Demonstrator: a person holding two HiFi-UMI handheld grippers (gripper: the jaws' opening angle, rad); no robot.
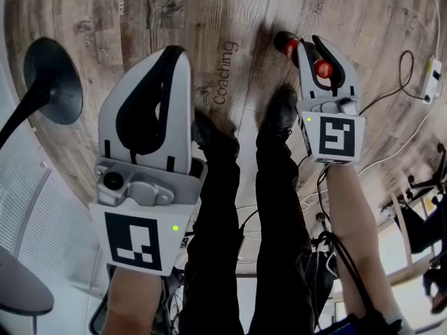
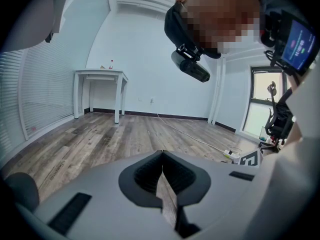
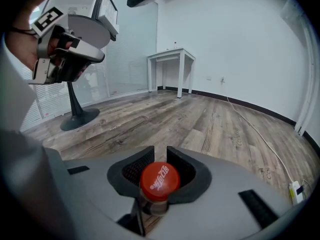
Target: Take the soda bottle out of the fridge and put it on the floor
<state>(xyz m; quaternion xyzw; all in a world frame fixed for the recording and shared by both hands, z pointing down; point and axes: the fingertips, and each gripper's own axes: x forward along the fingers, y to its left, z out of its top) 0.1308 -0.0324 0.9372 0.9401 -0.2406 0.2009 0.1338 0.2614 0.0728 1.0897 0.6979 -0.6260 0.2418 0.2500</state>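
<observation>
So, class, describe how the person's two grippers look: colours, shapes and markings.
Both the left gripper and right gripper have rounded light-grey shells with black ribbed pads. Each carries a cube with black-and-white square markers and a small green light.

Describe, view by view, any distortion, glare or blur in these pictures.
Head view: floor planks bow, corners go dark. Left gripper view: the window glares white, picture edges fade black. Right gripper view: walls curve, and the close soda bottle looks soft.
</observation>
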